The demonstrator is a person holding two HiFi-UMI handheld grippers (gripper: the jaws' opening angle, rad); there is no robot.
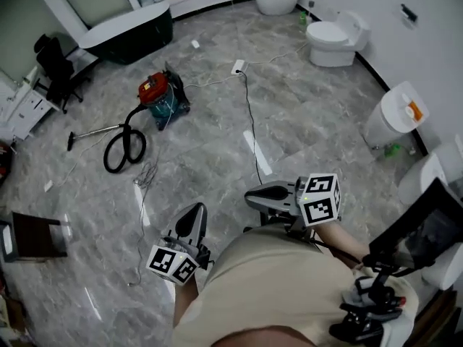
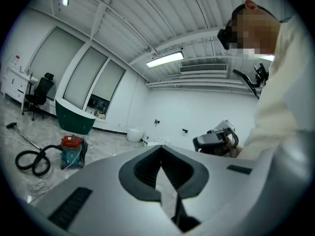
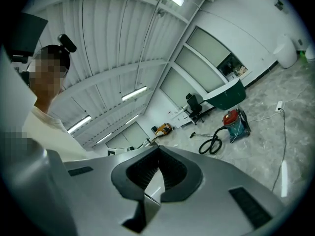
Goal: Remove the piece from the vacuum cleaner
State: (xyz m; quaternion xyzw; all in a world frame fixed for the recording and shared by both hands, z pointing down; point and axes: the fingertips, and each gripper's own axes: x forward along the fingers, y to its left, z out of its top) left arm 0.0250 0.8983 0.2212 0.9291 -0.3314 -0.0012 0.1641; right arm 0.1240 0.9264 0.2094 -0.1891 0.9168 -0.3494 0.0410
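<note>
L gripper (image 2: 160, 147): jaws shut tip to tip, nothing btwn. R gripper (image 3: 158, 146): likewise shut, empty. Both up by person's waist, well apart from vac (image 1: 163, 97). Vac upright on floor (image 1: 304, 114), toward far-left side near dark tub (image 1: 130, 33). Hose (image 1: 124, 147) coiled just beside vac on near-left side, wand (image 1: 94, 131) flat on floor, pointing toward left edge.

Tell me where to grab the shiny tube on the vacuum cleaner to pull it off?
Grip the metal tube near the end where it meets the black hose, coming down from above with the jaws across it. It lies flat on the floor, thin and straight, so only its top and sides are free; holding close to the joint should give the firmest pull.
</note>
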